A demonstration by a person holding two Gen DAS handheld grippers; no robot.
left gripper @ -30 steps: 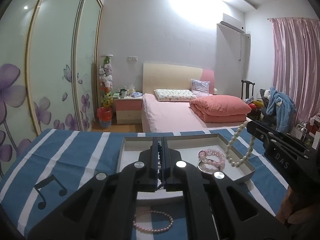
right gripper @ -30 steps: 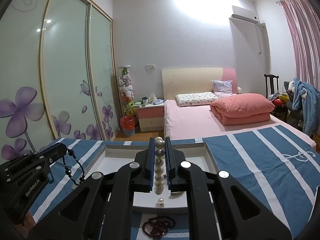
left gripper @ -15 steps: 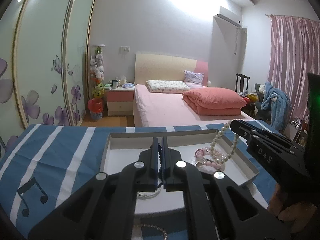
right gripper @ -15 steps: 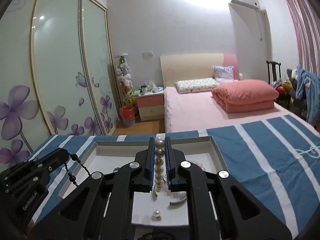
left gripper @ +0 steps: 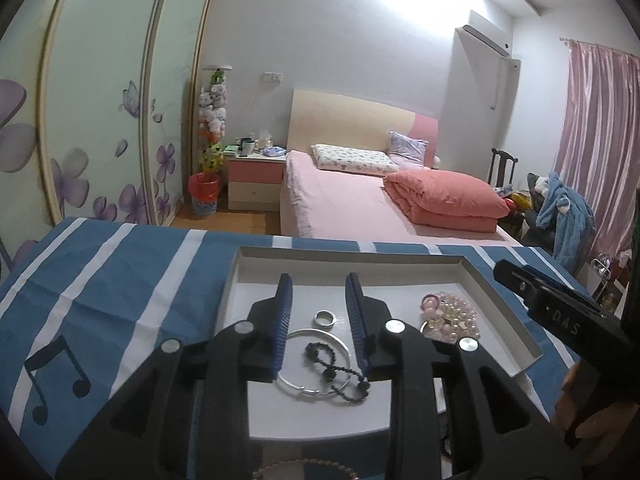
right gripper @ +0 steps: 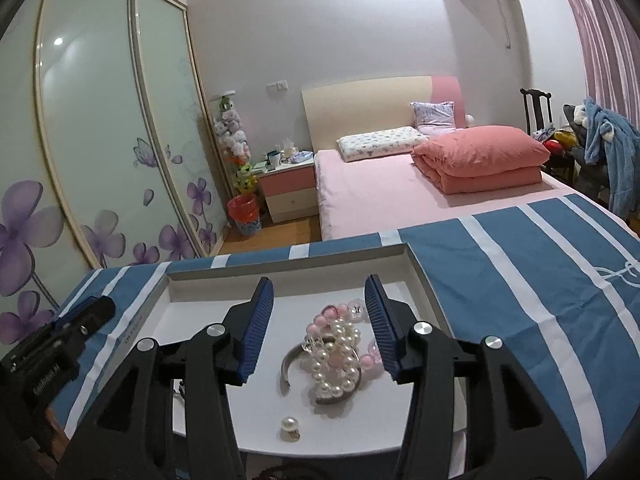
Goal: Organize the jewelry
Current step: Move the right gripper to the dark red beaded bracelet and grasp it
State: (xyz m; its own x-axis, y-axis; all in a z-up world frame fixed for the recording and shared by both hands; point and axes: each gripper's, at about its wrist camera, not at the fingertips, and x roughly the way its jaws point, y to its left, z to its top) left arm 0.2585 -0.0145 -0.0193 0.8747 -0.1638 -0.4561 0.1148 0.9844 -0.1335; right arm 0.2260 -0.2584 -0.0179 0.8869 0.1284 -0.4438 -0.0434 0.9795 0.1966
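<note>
White tray (left gripper: 504, 304): black bead string (left gripper: 340, 368), silver bangle (left gripper: 316, 336), ring (left gripper: 325, 319), pearl strand (right gripper: 336, 360). Left claw (left gripper: 319, 312) and right claw (right gripper: 320, 316) opening, released, grasping nothing.

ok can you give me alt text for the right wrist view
Blue-padded right tongs, jaws opening and empty, hover over a shallow white cardboard tray on a blue-and-white striped cloth. Below them a white pearl strand lies heaped on a pink bead bracelet. A pink bed stands behind.

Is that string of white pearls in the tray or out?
In: the pearl string lies heaped on the white tray's floor.
</note>
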